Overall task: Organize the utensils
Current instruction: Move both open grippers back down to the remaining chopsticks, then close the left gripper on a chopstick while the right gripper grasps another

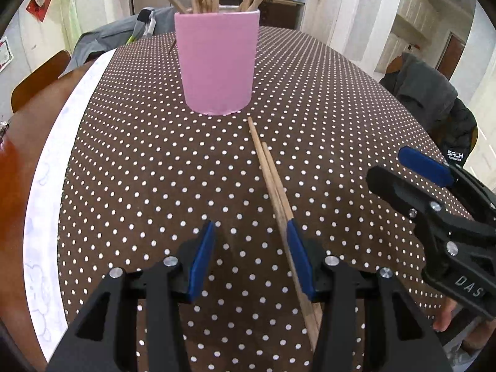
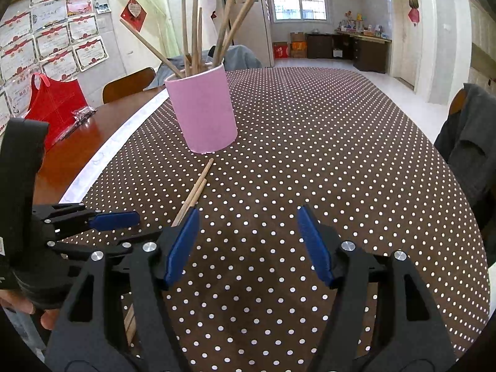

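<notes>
A pink cup (image 1: 217, 62) stands on the dotted brown tablecloth (image 1: 155, 170) with several wooden chopsticks upright in it; it also shows in the right wrist view (image 2: 203, 108). Two or three loose chopsticks (image 1: 272, 179) lie together on the cloth in front of the cup, also seen in the right wrist view (image 2: 197, 190). My left gripper (image 1: 251, 248) is open and low over the cloth, its right finger beside the chopsticks. My right gripper (image 2: 248, 235) is open and empty, just right of the chopsticks; it also shows in the left wrist view (image 1: 412, 173).
A white strip (image 1: 49, 186) edges the cloth on the left, with bare wooden table (image 2: 77, 142) beyond. A red bag (image 2: 55, 105) stands on that wood. Chairs with jackets (image 1: 434, 99) stand around the table.
</notes>
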The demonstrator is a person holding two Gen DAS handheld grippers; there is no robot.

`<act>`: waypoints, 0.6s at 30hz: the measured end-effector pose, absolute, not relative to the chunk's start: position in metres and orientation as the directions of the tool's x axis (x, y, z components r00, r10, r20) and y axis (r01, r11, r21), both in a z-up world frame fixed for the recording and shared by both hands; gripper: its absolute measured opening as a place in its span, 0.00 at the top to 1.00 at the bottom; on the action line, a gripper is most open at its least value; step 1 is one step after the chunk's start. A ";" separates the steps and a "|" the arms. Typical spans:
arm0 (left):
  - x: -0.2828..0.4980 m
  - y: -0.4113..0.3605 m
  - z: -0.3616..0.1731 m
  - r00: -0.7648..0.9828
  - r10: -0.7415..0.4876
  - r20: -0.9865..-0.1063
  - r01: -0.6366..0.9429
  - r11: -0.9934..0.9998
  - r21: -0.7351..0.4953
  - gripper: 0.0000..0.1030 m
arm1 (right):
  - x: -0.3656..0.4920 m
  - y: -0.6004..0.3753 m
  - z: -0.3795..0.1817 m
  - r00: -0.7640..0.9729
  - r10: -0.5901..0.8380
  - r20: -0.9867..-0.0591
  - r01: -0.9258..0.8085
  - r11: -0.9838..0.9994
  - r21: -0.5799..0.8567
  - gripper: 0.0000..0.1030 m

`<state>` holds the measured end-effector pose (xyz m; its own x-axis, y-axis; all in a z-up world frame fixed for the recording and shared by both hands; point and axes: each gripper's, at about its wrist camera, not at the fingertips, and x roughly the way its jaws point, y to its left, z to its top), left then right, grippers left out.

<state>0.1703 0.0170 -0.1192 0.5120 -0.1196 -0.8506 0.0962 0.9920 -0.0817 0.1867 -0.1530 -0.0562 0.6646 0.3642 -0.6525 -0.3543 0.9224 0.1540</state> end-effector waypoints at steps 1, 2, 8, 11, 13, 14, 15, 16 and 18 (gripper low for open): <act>0.171 0.017 -0.119 0.511 -0.119 -0.851 0.096 0.992 -0.081 0.53 | 0.187 -0.154 -0.057 0.662 0.367 -0.653 -0.353 0.922 0.160 0.36; 0.173 0.016 -0.119 0.511 -0.119 -0.852 0.099 0.992 -0.079 0.53 | 0.188 -0.154 -0.058 0.660 0.369 -0.654 -0.352 0.921 0.164 0.36; 0.188 0.011 -0.120 0.517 -0.056 -0.854 0.091 0.996 -0.010 0.47 | 0.193 -0.154 -0.058 0.654 0.374 -0.658 -0.351 0.920 0.174 0.36; 0.190 0.014 -0.120 0.508 -0.048 -0.860 0.092 0.996 -0.001 0.43 | 0.194 -0.152 -0.058 0.649 0.373 -0.664 -0.353 0.920 0.171 0.36; 0.192 0.017 -0.119 0.497 -0.038 -0.867 0.087 0.996 0.006 0.43 | 0.196 -0.149 -0.058 0.643 0.369 -0.671 -0.357 0.920 0.163 0.36; 0.192 0.018 -0.119 0.497 -0.035 -0.867 0.086 0.996 0.009 0.43 | 0.198 -0.147 -0.058 0.638 0.368 -0.677 -0.360 0.919 0.160 0.36; 0.192 0.020 -0.119 0.498 -0.036 -0.867 0.088 0.996 0.009 0.43 | 0.198 -0.146 -0.059 0.633 0.368 -0.681 -0.362 0.918 0.159 0.36; 0.191 0.024 -0.119 0.497 -0.037 -0.867 0.084 0.996 0.006 0.43 | 0.198 -0.144 -0.059 0.628 0.368 -0.686 -0.365 0.918 0.159 0.36; 0.187 0.032 -0.119 0.498 -0.033 -0.866 0.076 0.997 0.005 0.43 | 0.199 -0.137 -0.061 0.607 0.370 -0.704 -0.378 0.913 0.154 0.36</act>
<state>0.1874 0.0323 -0.1188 0.4983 -0.0333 -0.8664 0.0756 0.9971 0.0052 0.1991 -0.1365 -0.0605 0.6065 0.3698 -0.7038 -0.3776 0.9130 0.1544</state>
